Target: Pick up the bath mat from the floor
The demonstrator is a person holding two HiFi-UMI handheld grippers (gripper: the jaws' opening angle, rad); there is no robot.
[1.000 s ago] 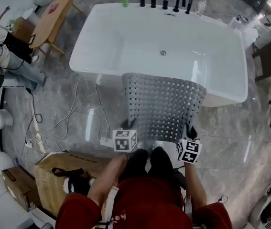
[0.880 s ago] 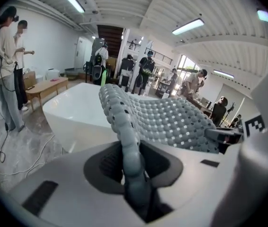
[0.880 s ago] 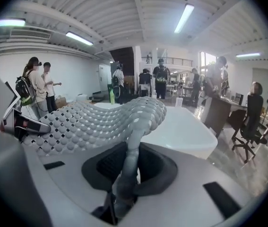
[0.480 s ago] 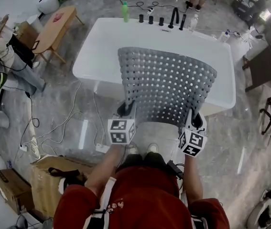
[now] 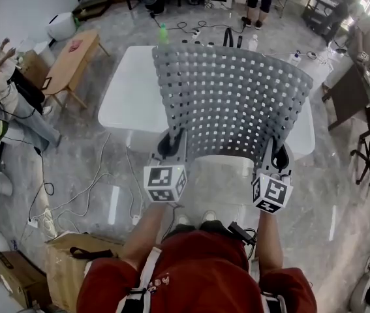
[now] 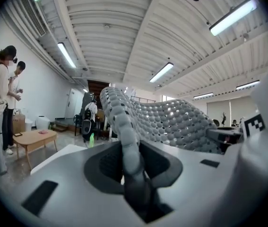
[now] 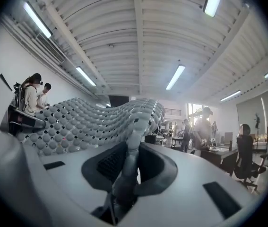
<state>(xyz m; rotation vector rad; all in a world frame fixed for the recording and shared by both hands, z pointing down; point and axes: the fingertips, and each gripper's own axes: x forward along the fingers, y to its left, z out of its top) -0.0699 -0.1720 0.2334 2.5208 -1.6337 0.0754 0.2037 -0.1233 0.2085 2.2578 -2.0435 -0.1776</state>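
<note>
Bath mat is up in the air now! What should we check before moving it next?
1. Left gripper shut on the bath mat's near corner: ok.
2. Right gripper shut on the other near corner: ok.
3. Mat off the floor, spread between both grippers: ok.
4. Mat's far edge clear of the taps and green bottle on the bathtub: cannot tell, the mat covers that gap.
5. Floor free for stepping: not ok, cables lie to the person's left.

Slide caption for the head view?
Left gripper and right gripper hold the grey bath mat up by its near corners, white bathtub behind.
</note>
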